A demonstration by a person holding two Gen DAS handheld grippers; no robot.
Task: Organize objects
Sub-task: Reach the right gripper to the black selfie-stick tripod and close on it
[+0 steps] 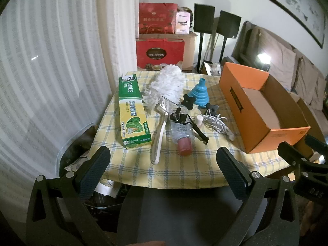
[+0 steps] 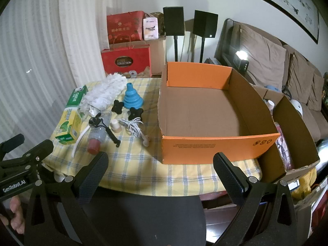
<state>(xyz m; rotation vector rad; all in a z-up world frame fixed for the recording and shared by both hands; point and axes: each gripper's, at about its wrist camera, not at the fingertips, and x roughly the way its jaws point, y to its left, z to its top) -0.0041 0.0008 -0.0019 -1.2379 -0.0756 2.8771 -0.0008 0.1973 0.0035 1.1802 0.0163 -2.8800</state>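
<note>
I've got both hand-held grippers wide open and empty, hanging off the near edge of the counter (image 1: pixel 176 174). The left hand-held gripper (image 1: pixel 164 170) faces the clutter head on; the right hand-held gripper (image 2: pixel 161 169) faces the empty orange box (image 2: pixel 205 147).

So the pile lies ahead of my left and the box off to its right. The left is nearer the items, I reckon.

The toothpaste box (image 1: pixel 133 110) runs long axis away from me, same as the duster (image 1: pixel 164 94) beside it.

Count: one toothpaste box, one duster, one bottle (image 1: pixel 182 137) with a red cap, one blue funnel (image 1: pixel 196 94), two black knobs (image 1: pixel 188 100), one white cable (image 1: pixel 217 123), one black strap (image 1: pixel 196 130), one small white cap (image 1: pixel 199 120).
</note>
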